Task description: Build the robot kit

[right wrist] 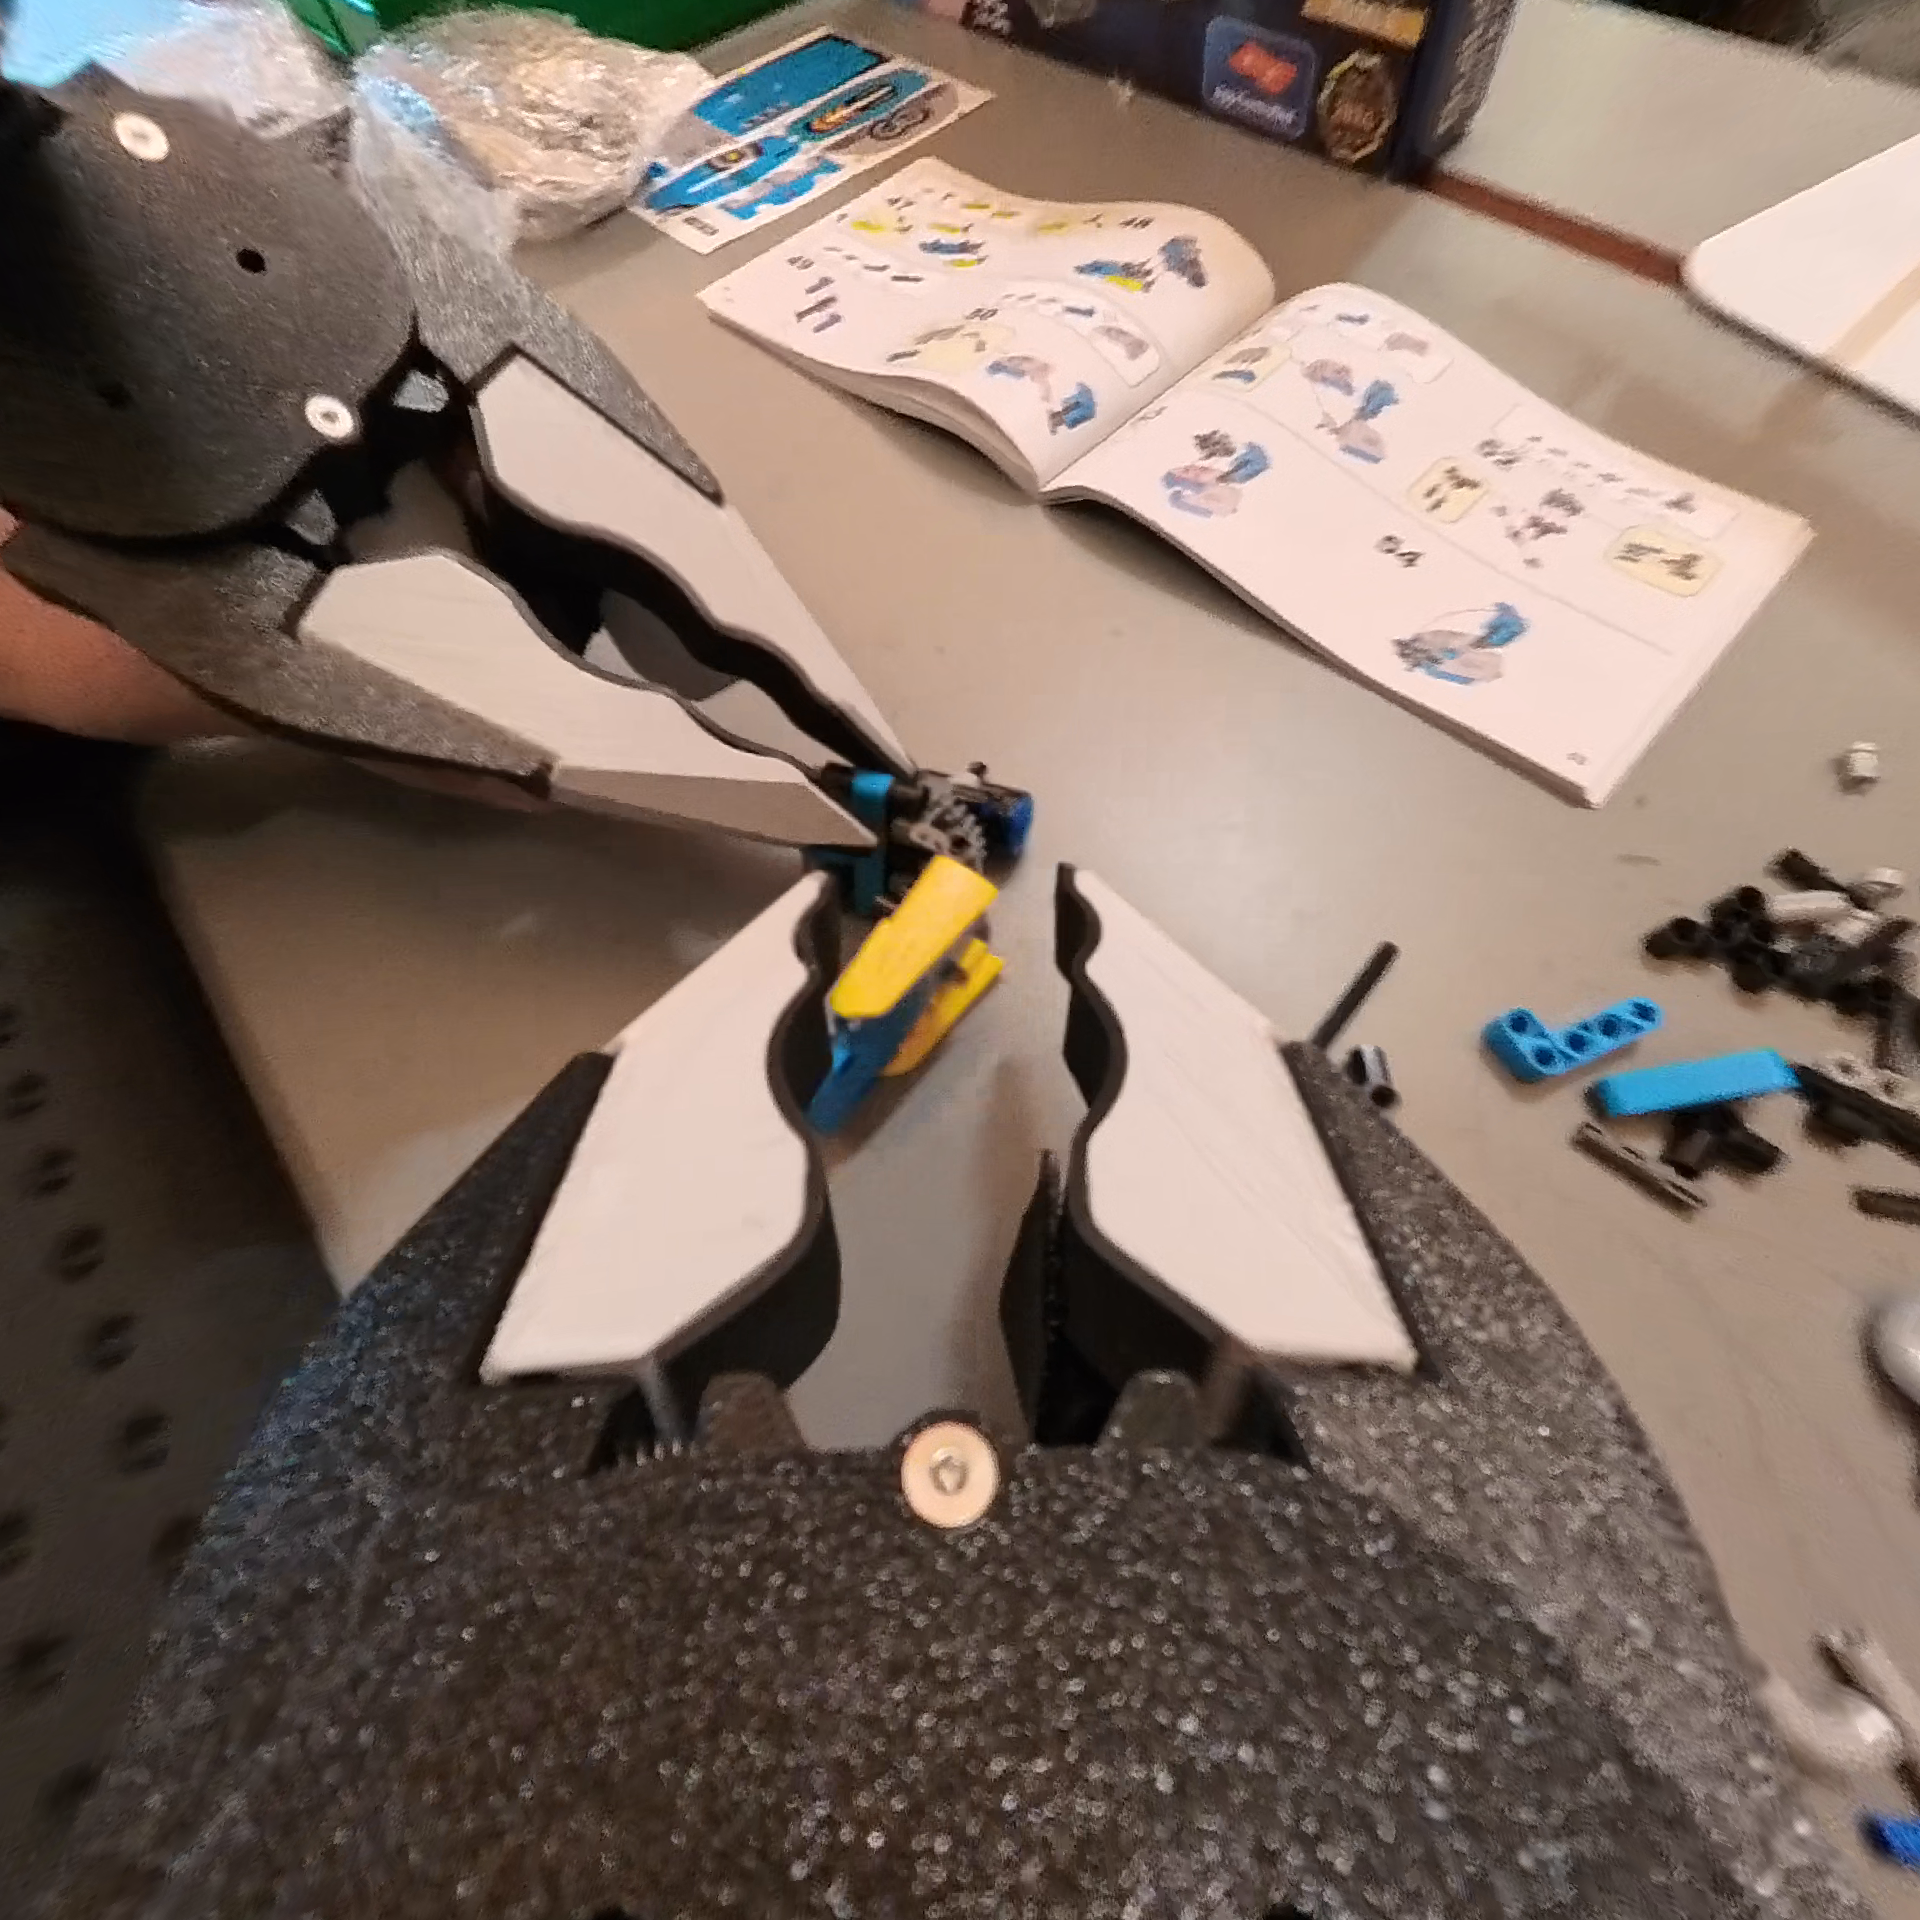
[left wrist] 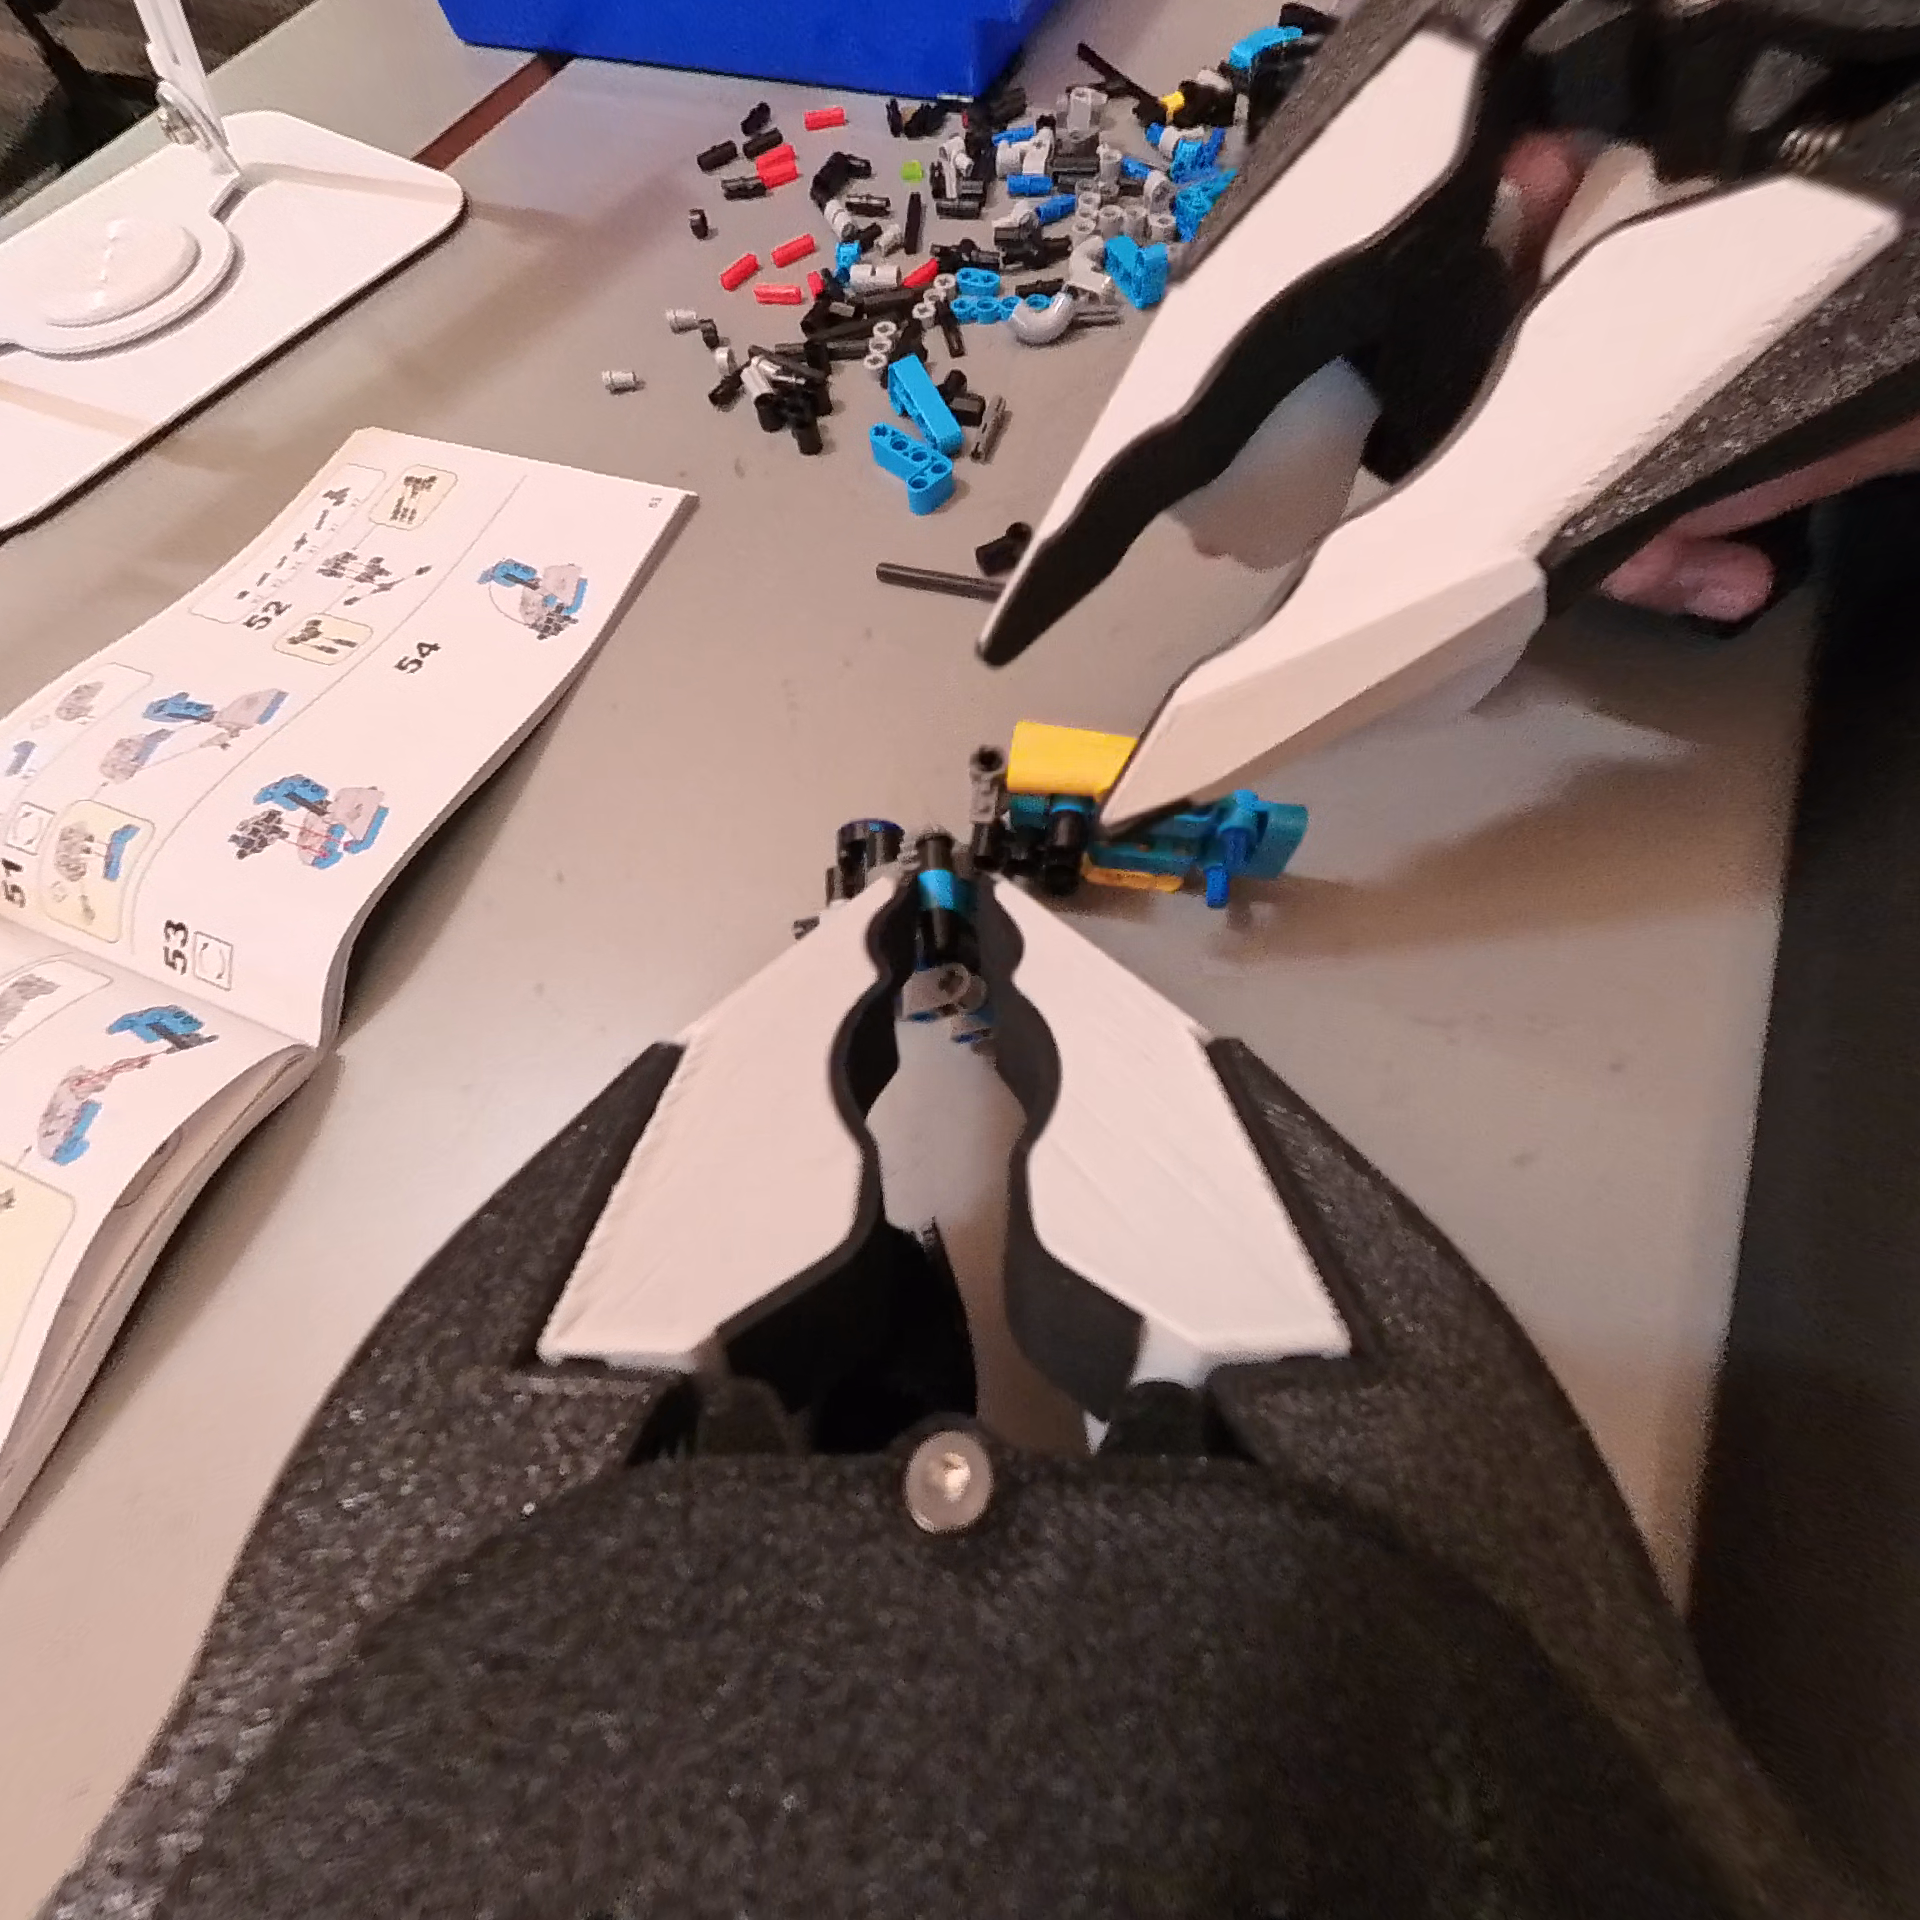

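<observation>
My left gripper [left wrist: 940, 894] is shut on a small black, blue and grey brick assembly [left wrist: 940, 920] low over the grey table [left wrist: 727, 831]. It enters the right wrist view [right wrist: 883, 805] from the upper left, holding that assembly [right wrist: 940, 810]. A yellow and teal assembly [left wrist: 1075, 764] lies right beside it; whether the two are joined I cannot tell. My right gripper [right wrist: 945, 883] is open around the yellow and teal assembly [right wrist: 909, 951], whose blue end touches its left finger [right wrist: 717, 1091]. In the left wrist view the right gripper [left wrist: 1051, 735] comes down from the upper right.
An open instruction booklet [left wrist: 312, 727] [right wrist: 1299, 447] lies on the table. A pile of loose bricks [left wrist: 966, 260] [right wrist: 1818, 956] is spread beyond. A blue bin [left wrist: 727, 31], a white stand base [left wrist: 156, 260], a sticker sheet [right wrist: 810, 125] and a plastic bag [right wrist: 520, 114] sit farther off.
</observation>
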`<state>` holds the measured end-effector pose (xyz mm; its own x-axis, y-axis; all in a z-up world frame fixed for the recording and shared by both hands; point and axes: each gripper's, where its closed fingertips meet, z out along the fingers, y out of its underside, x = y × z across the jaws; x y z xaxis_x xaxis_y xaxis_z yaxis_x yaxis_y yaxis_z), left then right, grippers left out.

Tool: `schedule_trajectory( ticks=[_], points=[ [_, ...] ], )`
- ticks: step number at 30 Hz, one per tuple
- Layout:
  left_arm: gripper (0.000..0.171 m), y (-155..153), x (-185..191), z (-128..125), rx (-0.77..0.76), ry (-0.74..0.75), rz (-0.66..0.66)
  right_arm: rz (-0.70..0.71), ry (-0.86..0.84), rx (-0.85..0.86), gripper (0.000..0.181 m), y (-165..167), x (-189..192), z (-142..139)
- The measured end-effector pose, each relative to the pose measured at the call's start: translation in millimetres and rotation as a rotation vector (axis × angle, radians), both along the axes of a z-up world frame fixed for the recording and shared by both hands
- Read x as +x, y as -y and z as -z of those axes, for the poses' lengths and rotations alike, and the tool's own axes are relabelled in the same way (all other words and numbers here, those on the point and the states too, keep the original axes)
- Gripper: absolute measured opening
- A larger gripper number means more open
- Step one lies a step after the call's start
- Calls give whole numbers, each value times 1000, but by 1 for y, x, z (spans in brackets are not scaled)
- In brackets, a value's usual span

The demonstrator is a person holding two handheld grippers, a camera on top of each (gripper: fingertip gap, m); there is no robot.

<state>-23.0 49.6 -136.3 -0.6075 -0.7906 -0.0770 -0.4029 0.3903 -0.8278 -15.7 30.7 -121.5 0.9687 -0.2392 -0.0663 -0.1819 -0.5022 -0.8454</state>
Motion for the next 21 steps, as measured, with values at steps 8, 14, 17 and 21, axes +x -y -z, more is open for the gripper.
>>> schedule_trajectory(
  ticks=[8,14,17,21],
  points=[
    [39,-9,-9,-5,-67,-29,73,98,2,20,53,17,-10,0],
    [42,-12,-15,0,-206,-181,99,88,35,-75,49,10,-14,16],
    [42,-3,-14,7,-163,-187,83,136,71,-125,31,10,-7,22],
    [21,0,-9,10,-83,-138,65,155,55,-128,23,10,-3,23]
  ],
)
